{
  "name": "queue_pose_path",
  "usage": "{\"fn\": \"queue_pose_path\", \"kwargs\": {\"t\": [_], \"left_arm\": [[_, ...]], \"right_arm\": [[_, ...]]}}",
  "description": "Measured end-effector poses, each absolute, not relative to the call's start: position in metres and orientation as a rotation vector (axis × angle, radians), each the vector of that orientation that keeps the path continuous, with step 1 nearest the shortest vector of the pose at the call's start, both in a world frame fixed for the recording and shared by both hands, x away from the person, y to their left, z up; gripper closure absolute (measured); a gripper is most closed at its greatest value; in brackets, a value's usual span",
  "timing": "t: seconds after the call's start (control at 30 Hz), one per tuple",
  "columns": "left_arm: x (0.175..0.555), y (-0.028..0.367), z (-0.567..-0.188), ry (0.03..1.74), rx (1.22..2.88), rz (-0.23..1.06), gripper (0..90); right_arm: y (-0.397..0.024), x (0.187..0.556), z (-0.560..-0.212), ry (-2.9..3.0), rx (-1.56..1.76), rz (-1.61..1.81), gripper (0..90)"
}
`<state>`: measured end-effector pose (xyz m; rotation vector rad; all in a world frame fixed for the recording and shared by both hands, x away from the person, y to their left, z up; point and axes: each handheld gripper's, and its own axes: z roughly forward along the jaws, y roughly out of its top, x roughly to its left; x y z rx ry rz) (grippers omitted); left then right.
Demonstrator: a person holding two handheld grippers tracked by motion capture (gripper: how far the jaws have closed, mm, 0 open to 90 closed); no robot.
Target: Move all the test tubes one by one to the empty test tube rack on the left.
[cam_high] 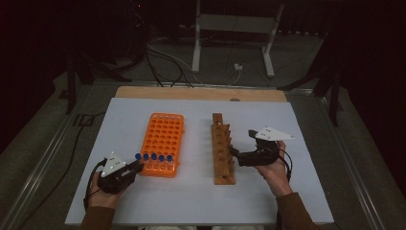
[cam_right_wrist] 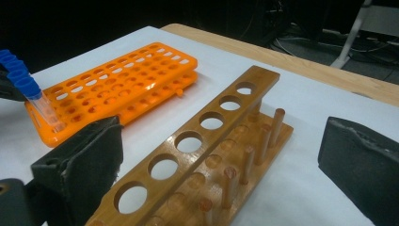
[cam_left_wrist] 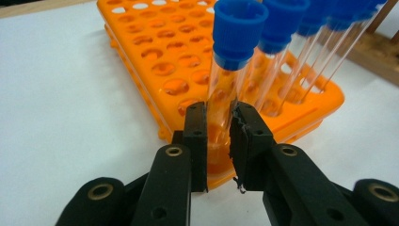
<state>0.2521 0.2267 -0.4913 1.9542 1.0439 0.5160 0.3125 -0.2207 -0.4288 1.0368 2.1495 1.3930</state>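
Tubes with blue caps stand in a row of five along the near edge of the orange rack (cam_high: 162, 143), which lies left of the middle of the white surface (cam_high: 191, 201). The left claw (cam_left_wrist: 219, 123) is pinched narrow on the endmost tube (cam_left_wrist: 226, 89), the one at the rack's near left corner. In the left claw view its two black jaws press on the clear glass from both sides, low down, just above the rack's top plate, and the tube stands upright in its hole with its blue cap (cam_left_wrist: 238, 33) well above the jaws. The neighbouring tubes (cam_left_wrist: 301, 52) sit just beside it in the same row, untouched. From the high view the left hand (cam_high: 104, 189) rests near the surface's near left corner, the claw pointing toward the rack.

The wooden rack (cam_high: 223, 146) lies right of the middle, well apart from the orange one, its long side running from the near edge toward the far edge. Its row of round holes (cam_right_wrist: 189, 141) is open and pegs (cam_right_wrist: 246, 162) stand along its lower board. The right claw (cam_high: 234, 152) hangs beside the wooden rack's right side with its jaws spread wide, nothing between them; in the right claw view the two dark pads (cam_right_wrist: 82, 165) stand far apart on either side of that rack.
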Motion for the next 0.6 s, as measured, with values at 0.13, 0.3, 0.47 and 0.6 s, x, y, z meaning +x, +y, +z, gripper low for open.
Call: {"fn": "queue_pose_path", "kwargs": {"t": [0.13, 0.3, 0.47, 0.6], "left_arm": [[0.252, 0.226, -0.492, 1.05, 1.953, 0.516, 78.3], [0.252, 0.226, -0.492, 1.058, 1.939, 0.502, 78.0], [0.251, 0.229, -0.49, 1.055, 1.902, 0.479, 73.8], [0.248, 0.231, -0.486, 1.052, 1.872, 0.473, 67.2]], "right_arm": [[-0.224, 0.308, -0.429, 2.138, 1.038, 1.403, 0.5], [-0.23, 0.304, -0.431, 2.121, 1.034, 1.412, 0.5], [-0.236, 0.299, -0.434, 2.109, 1.04, 1.416, 0.5], [-0.242, 0.295, -0.437, 2.099, 1.047, 1.42, 0.5]]}}
